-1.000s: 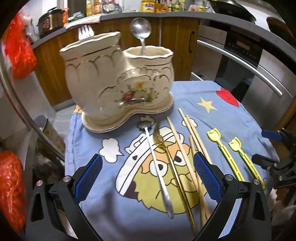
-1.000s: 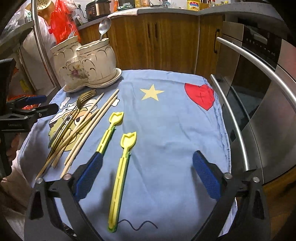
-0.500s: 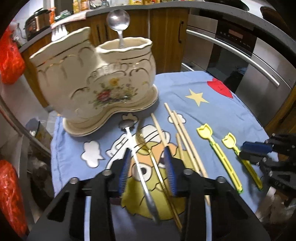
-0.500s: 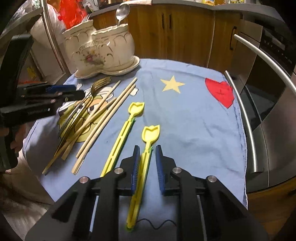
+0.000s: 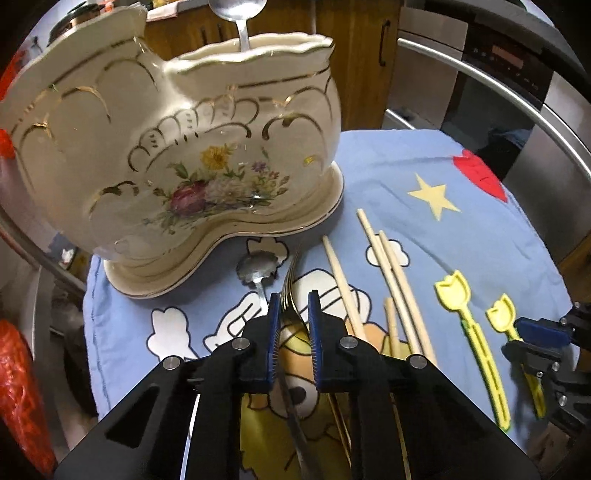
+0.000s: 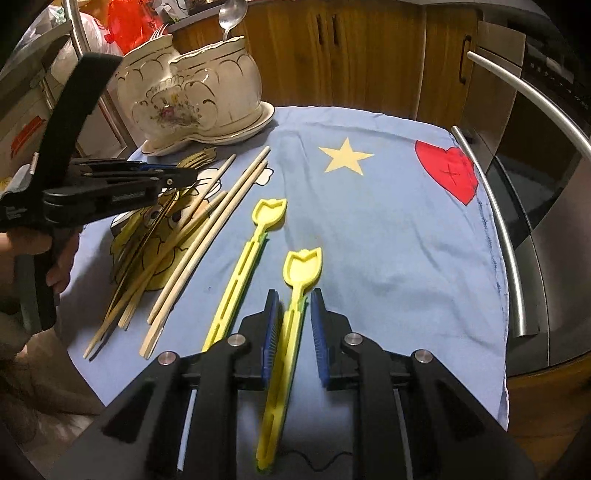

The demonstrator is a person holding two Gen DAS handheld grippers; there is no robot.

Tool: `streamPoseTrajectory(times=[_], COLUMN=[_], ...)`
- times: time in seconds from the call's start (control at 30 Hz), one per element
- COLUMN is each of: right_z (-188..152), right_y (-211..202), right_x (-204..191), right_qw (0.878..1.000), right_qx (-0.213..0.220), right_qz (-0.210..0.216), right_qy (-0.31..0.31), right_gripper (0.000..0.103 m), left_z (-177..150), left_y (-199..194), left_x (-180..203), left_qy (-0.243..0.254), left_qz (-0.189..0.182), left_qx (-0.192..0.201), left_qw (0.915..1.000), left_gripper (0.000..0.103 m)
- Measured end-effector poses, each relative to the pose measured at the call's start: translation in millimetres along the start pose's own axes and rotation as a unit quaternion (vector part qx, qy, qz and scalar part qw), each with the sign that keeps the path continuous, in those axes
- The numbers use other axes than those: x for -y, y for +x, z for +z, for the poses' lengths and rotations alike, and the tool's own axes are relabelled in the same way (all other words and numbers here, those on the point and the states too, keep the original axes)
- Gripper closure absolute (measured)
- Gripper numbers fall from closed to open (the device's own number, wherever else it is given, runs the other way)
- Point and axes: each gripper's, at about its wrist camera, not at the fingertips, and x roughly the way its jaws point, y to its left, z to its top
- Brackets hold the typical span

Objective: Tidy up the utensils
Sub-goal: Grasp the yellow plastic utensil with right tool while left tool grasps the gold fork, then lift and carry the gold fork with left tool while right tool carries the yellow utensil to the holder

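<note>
A cream ceramic utensil holder stands on its saucer at the back left, with a spoon upright in it. In front of it on the cloth lie a scalloped spoon, a golden fork, several wooden chopsticks and two yellow tulip-headed utensils. My left gripper is closing around the fork's neck; a thin gap still shows beside the right pad. My right gripper is shut on the handle of the nearer yellow utensil, which lies on the cloth.
A blue cartoon cloth covers the table. A steel oven with a long bar handle stands at the right edge, wooden cabinets behind. A red bag hangs low at the left. A hand holds the left gripper.
My left gripper moved forward and down toward the holder, and its jaws narrowed from wide apart to either side of the fork. My right gripper's jaws closed onto the yellow utensil's handle.
</note>
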Motion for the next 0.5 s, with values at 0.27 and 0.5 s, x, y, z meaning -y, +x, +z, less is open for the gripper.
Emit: streamPoseTrajectory(times=[0.27, 0.5], right_z=[-1.4, -3.7], right_y=[2.3, -11.8], right_x=[7.7, 3.0], right_qw=[0.999, 0.999], right_qx=[0.011, 0.037], right_qz=[0.024, 0.029], right_qy=[0.029, 0.022], right_gripper=[0.092, 0.094], left_z=[1.3, -1.3], left_y=[-1.3, -25.9], left_x=[2.7, -2.5], left_qy=[-0.006, -0.021], left_qz=[-0.014, -0.048], left_qx=[0.01, 0.041], left_qw=[0.9998, 0.9978], left_gripper=[0.092, 0.095])
